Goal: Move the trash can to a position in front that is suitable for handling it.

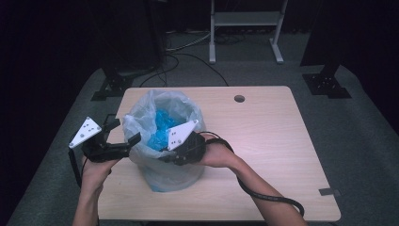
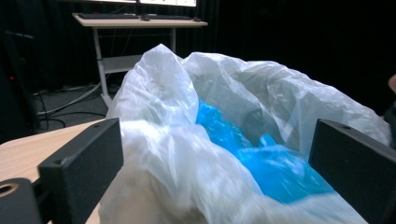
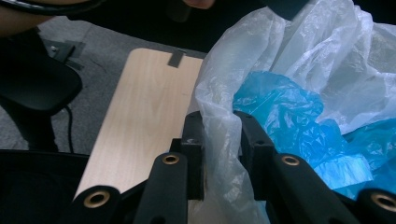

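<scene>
Left gripper (image 1: 123, 134): jaws wide apart — white bag (image 2: 187, 116) between them, ungripped.
Right gripper (image 3: 219, 140): jaws pinched on bag rim — blue liner (image 3: 299, 126) just beyond.

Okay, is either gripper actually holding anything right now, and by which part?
The right gripper is pinching the white bag by its rim. The left gripper is open, with the bag's near side between its jaws but not clamped.

The bag (image 1: 141, 115) is formed of thin, translucent white plastic film, crinkled and faintly glossy. Crumpled blue plastic film (image 1: 162, 129) is seen inside it. The table (image 1: 263, 141) is surfaced in smooth, matt, light wood-grain laminate.
</scene>
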A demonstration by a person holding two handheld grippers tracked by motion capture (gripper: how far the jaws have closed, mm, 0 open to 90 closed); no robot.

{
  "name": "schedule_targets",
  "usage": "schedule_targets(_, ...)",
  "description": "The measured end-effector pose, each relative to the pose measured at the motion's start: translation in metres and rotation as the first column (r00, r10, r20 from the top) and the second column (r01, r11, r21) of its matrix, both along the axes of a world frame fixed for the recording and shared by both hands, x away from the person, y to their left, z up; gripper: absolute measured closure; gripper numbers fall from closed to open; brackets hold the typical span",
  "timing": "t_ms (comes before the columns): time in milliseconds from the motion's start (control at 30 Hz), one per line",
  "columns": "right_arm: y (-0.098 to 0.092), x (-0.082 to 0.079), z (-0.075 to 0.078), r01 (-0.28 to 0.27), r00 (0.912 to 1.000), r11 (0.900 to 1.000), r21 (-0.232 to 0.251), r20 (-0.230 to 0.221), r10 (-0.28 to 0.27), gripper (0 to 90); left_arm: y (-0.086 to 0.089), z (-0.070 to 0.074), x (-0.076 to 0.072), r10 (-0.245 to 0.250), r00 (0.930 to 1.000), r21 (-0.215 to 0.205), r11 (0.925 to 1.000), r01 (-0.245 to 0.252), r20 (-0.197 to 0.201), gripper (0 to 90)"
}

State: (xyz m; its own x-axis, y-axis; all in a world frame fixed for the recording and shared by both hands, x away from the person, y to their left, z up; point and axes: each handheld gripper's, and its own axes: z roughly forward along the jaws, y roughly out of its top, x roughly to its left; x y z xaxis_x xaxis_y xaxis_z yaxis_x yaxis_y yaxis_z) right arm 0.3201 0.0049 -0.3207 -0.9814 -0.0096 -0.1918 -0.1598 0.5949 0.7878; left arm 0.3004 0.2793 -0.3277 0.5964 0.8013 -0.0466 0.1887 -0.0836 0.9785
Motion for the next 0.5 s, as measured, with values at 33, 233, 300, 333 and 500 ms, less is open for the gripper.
schedule_targets(33, 0.0, 0.0, 0.0, 0.0, 1.0, 1.0, 0.0, 0.0, 0.0, 74.3, 0.0, 0.0, 0.0, 0.0, 1.0, 0.0, 1.0, 0.0, 0.0, 2.8)
schedule_targets(233, 0.0, -0.003, 0.001, -0.014, 0.9994, 1.0, 0.018, -0.03, 0.015, 59.0, 0.005, -0.003, 0.007, 0.022, 0.999, 0.016, 0.9996, -0.022, -0.039, 4.2)
schedule_targets(300, -0.006, -0.001, 0.004, 0.007, 0.9982, 0.999, 0.039, -0.06, -0.004, 48.6, 0.006, -0.004, 0.01, 0.024, 0.9985, 0.015, 0.9996, -0.023, -0.05, 5.4)
schedule_targets(333, -0.009, 0.001, 0.005, 0.012, 0.9972, 0.999, 0.047, -0.074, -0.009, 44.2, 0.006, -0.006, 0.013, 0.028, 0.9973, 0.018, 0.9995, -0.027, -0.068, 5.5)
schedule_targets(500, -0.026, 0.008, 0.012, 0.053, 0.9877, 0.993, 0.108, -0.152, -0.036, 31.7, 0.006, -0.008, 0.018, 0.033, 0.9955, 0.025, 0.9992, -0.031, -0.089, 13.6)
